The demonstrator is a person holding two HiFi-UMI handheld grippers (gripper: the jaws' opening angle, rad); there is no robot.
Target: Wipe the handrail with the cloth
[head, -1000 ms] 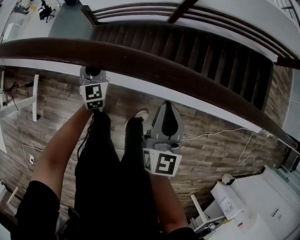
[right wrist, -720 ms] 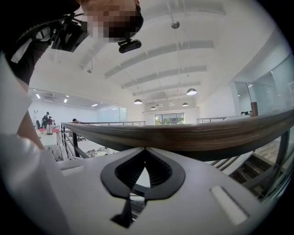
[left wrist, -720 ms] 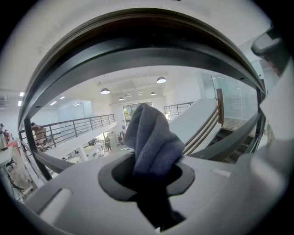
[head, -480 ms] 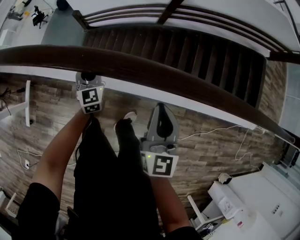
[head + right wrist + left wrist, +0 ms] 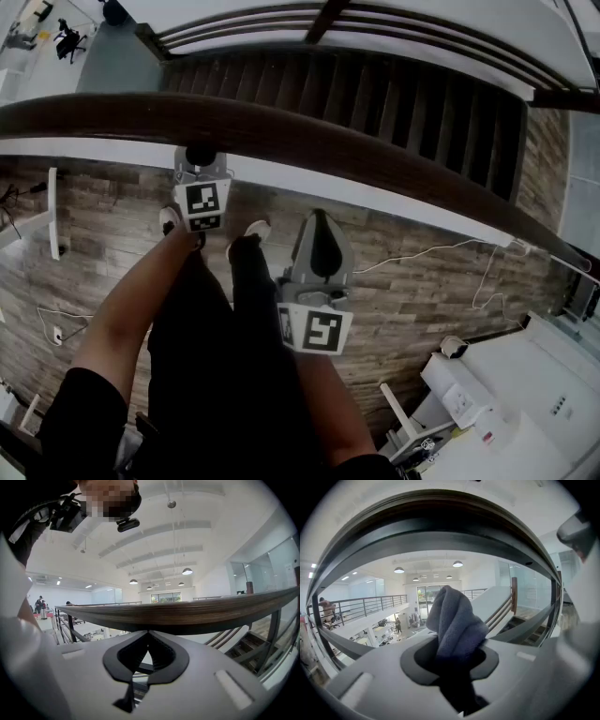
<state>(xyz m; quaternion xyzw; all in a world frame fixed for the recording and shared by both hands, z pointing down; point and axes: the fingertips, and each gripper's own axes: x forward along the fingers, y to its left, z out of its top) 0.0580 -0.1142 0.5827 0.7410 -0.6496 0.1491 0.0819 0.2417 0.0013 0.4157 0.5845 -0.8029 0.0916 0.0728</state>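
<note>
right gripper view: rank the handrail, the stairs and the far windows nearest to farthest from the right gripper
1. handrail, just above the right gripper
2. stairs, lower right, beyond the rail
3. far windows, centre, at the hall's far end

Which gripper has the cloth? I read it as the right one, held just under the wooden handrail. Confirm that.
Not quite: the left gripper has it. The left gripper view shows its jaws shut on the grey cloth, just under the wooden handrail. The right gripper is shut on nothing.
</note>
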